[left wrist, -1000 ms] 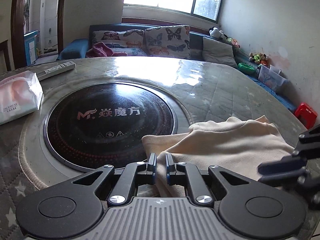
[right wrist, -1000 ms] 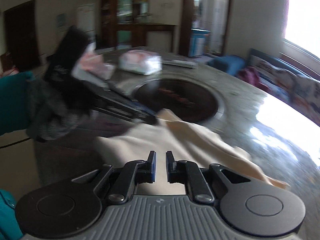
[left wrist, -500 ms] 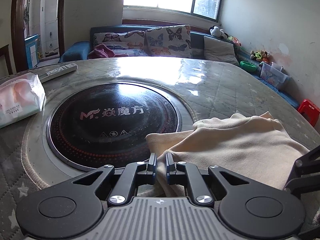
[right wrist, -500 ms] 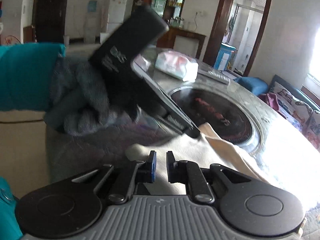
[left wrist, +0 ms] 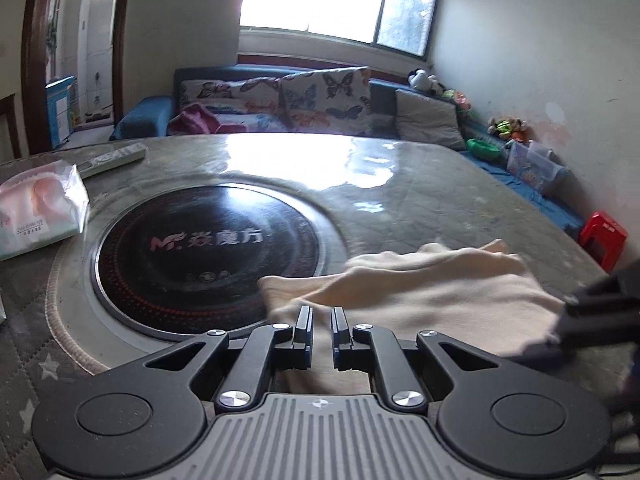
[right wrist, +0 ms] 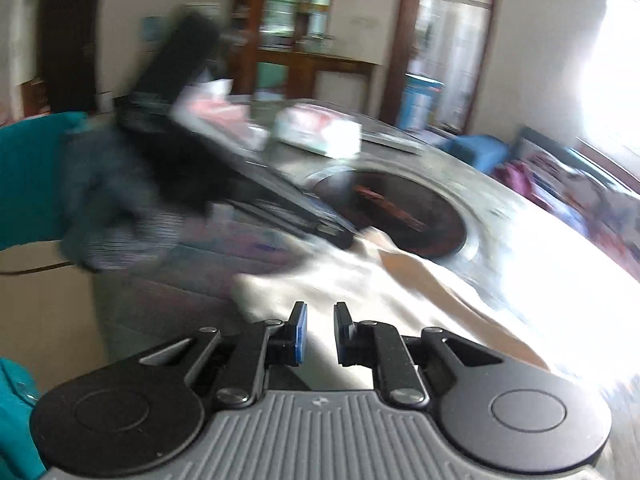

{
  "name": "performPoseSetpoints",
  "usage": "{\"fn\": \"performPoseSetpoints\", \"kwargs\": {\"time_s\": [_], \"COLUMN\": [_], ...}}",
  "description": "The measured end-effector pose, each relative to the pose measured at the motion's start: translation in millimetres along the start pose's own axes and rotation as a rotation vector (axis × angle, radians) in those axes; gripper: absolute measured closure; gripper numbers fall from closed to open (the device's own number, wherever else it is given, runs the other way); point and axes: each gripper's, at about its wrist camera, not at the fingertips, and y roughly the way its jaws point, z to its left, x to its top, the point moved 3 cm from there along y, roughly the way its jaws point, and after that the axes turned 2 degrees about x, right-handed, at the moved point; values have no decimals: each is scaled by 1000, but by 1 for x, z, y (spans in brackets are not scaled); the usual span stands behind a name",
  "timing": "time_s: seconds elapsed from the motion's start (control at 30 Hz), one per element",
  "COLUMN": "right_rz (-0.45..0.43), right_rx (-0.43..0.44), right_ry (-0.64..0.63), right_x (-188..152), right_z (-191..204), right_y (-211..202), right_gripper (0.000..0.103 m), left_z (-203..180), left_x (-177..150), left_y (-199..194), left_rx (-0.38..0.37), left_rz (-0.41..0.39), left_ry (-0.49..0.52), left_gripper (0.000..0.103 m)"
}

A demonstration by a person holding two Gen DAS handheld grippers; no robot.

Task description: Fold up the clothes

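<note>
The cream garment [left wrist: 420, 292] lies spread on the round tabletop [left wrist: 400, 184], its near-left corner lapping the rim of the black cooktop disc [left wrist: 208, 248] set into the middle. The left gripper [left wrist: 321, 330] hangs low over the cloth's near edge, its fingers drawn almost together with just a narrow slit between them; fabric sits right under them, though whether any of it is pinched I can't make out. Over in the right wrist view, badly blurred, the right gripper [right wrist: 320, 334] hovers above the same cloth [right wrist: 360, 288], fingers nearly closed with a slim gap, and nothing visibly caught between them. A gloved hand [right wrist: 116, 200] in a teal sleeve [right wrist: 28, 176] carries the other gripper at the cloth's far corner. A tissue pack [left wrist: 36, 208] and a remote [left wrist: 114, 158] rest beyond the disc.
</note>
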Motion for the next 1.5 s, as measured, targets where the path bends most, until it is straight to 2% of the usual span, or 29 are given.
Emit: {"fn": "performPoseSetpoints", "kwargs": {"time_s": [0.17,0.27,0.47,0.57,0.7,0.8,1.0,1.2,1.27,1.33,1.43,1.5], "right_rz": [21,58,32,12,45,69,23,90,78,61,49,50], "right_rx": [-77,-100,-104,-160,-200,-209,-230,-234,-236,-237,-238,-230], "right_ry": [72,116,121,177,250,230,229,242,233,225,213,204], "right_x": [-20,-33,-39,-40,-54,-66,-52,-63,-58,-52,-46,-44], "right_z": [-22,-35,-42,-57,-75,-72,-82,-90,-89,-89,-88,-84], "right_y": [-16,-15,-25,-39,-38,-32,-42,-29,-33,-37,-37,-34], "right_gripper": [91,91,91,91,91,91,91,89,85,84,73,72], "left_z": [-29,-41,-49,-50,-61,-67,-71,-71,-70,-69,-66,-65], "left_x": [-8,-14,-25,-22,-20,-26,-20,-26,-23,-20,-17,-16], "left_y": [-5,2,10,8,11,18,10,19,17,16,14,13], "left_rx": [-87,-110,-96,-105,-138,-140,-164,-158,-150,-136,-114,-95], "left_rz": [4,28,60,49,42,72,39,89,84,81,76,80], "left_ry": [33,64,130,128,148,177,187,168,167,162,147,136], "left_gripper": [93,93,93,93,92,92,92,92,90,78,65,60]}}
